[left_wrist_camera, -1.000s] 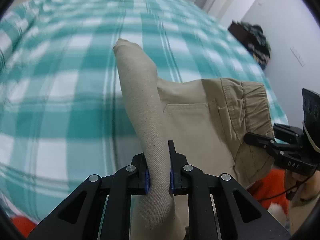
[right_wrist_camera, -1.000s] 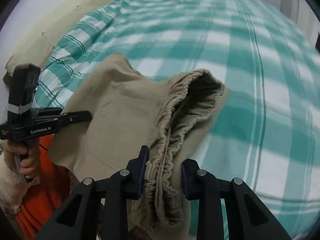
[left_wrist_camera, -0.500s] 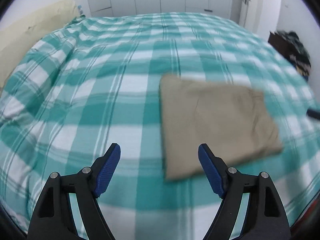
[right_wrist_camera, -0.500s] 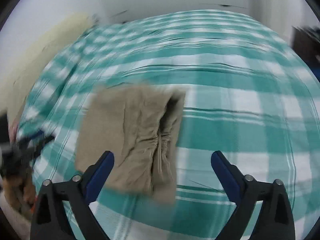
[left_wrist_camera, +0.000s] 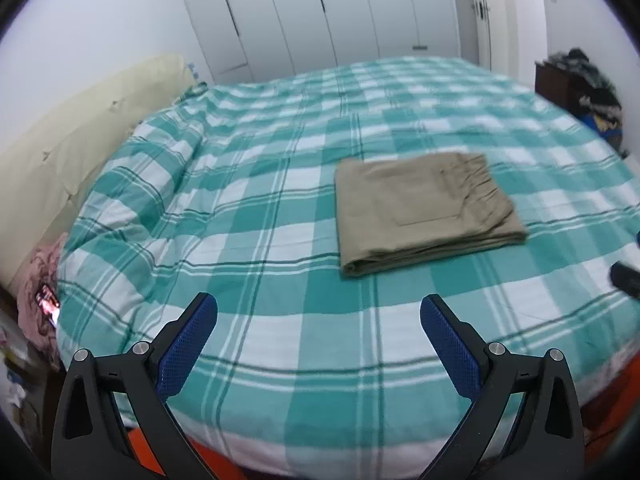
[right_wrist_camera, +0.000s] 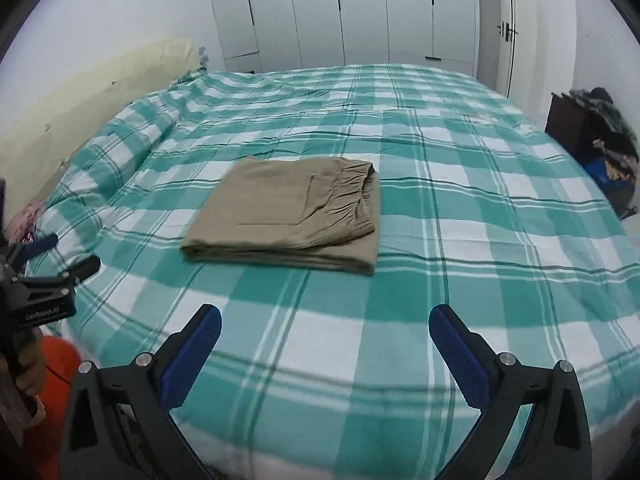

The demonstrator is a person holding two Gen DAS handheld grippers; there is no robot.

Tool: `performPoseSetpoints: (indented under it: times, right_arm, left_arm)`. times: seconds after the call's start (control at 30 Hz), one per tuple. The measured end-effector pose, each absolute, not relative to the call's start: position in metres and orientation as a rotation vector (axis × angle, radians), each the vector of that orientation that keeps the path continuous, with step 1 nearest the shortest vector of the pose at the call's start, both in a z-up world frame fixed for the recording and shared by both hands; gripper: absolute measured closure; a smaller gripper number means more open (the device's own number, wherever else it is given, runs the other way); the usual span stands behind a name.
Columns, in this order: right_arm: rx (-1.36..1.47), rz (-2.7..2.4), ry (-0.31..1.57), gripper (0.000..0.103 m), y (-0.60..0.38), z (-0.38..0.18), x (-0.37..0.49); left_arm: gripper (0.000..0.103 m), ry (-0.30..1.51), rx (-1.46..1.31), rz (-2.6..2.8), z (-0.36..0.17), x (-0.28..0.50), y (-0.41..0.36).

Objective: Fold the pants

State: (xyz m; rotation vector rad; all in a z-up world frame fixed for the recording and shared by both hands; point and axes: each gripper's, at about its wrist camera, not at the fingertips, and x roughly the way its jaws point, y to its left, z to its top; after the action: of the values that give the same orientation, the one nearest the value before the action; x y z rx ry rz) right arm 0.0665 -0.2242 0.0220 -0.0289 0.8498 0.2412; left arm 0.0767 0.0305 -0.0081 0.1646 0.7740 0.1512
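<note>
nearest the cameras, the left gripper [left_wrist_camera: 318,322] and right gripper [right_wrist_camera: 324,330] stand released with nothing between the jaws, which have just been opening. beyond them, apart from both, the tan pants [right_wrist_camera: 288,220] lie as a flat, squared bundle on the green checked bedspread [right_wrist_camera: 460,208], waistband uppermost. folding appears complete; at most a light tidying remains.

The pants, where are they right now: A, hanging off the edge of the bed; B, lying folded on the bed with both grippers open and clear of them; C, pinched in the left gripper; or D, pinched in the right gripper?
B: the pants lie folded flat on the bed, and the left gripper and the right gripper both stand open with nothing between their jaws.
</note>
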Motion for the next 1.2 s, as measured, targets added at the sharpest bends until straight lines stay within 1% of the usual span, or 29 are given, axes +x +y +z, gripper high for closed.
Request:
performPoseSetpoints:
  times: [0.13,0.3,0.57,0.77,1.2]
  right_arm:
    - [-0.055,0.217,0.873,0.001,-0.212,0.037,0.041]
    - [-0.048,0.275,0.864,0.000,-0.198,0.057,0.013]
    - [-0.074,0.283,0.888,0.001,-0.183,0.066,-0.006]
    - [-0.082,0.287,0.889,0.001,-0.181,0.078,-0.015]
    - [-0.149,0.264,0.986,0.001,-0.177,0.083,-0.018]
  left_arm:
    - [0.001,0.832,0.128,0.133,0.000,0.051,0.031]
    - [0.001,0.905,0.116,0.124,-0.003,0.037,0.033]
    - [0.001,0.915,0.059,0.074,0.007,0.022,0.037]
    - [0.001,0.928,0.068,0.069,0.012,0.016,0.030]
    - [0.001,0.950,0.117,0.034,0.017,0.012,0.017]
